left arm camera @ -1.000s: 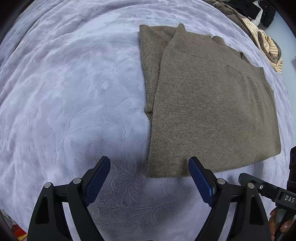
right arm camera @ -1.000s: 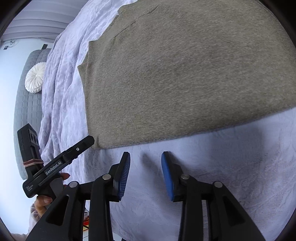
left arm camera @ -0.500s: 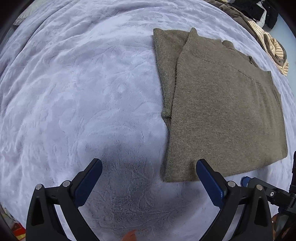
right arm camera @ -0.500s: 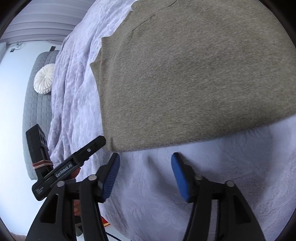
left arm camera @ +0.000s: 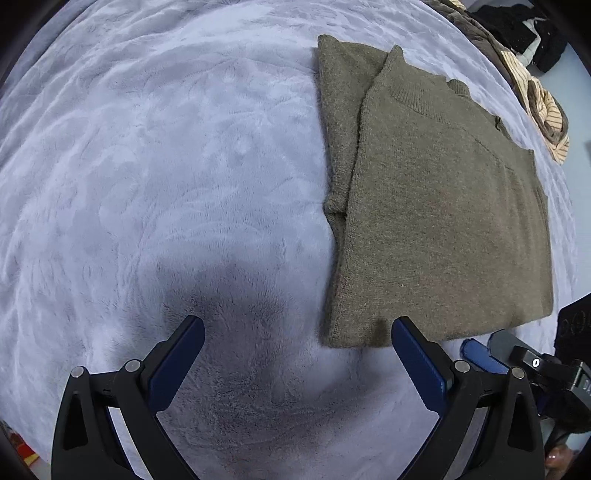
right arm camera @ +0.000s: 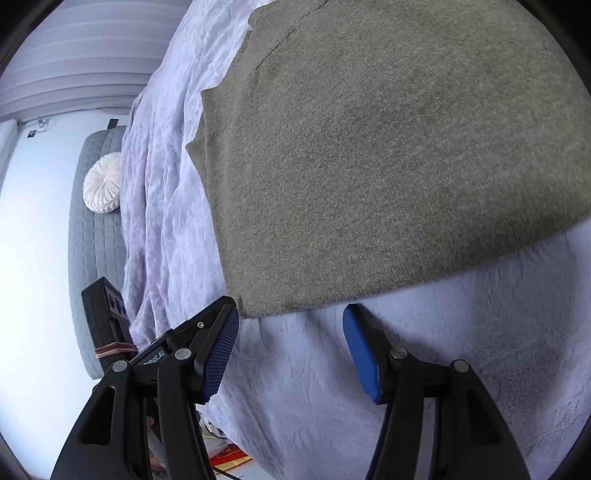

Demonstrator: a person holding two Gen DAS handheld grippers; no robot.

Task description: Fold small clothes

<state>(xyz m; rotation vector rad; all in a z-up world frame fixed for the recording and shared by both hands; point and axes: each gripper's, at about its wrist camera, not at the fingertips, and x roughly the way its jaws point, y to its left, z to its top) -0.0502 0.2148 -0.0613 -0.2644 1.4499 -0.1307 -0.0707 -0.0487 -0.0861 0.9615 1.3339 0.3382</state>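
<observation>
An olive-brown knit sweater [left arm camera: 436, 206] lies folded flat on a lavender fleece blanket [left arm camera: 147, 184]; one sleeve shows along its left side. My left gripper [left arm camera: 297, 332] is open wide just above the blanket. The sweater's near left corner sits between its tips, close to the right pad, untouched. In the right wrist view the sweater [right arm camera: 388, 155] fills the top. My right gripper [right arm camera: 291, 319] is open in front of the near hem, with the hem's left corner just inside the left pad [right arm camera: 225, 343]. Nothing is gripped. The right gripper's blue pad [left arm camera: 480, 354] shows beside my left one.
A heap of other clothes, striped [left arm camera: 550, 122] and dark [left arm camera: 517, 22], lies at the blanket's far right edge. A white round cushion [right arm camera: 103, 184] rests on a grey quilted panel [right arm camera: 92, 258] beyond the bed. The bed's near edge drops off below the grippers.
Both grippers' jaws have spread wider. The left gripper has shifted left, so the sweater sits further right in its view. The right gripper has turned and drawn nearer the hem's corner.
</observation>
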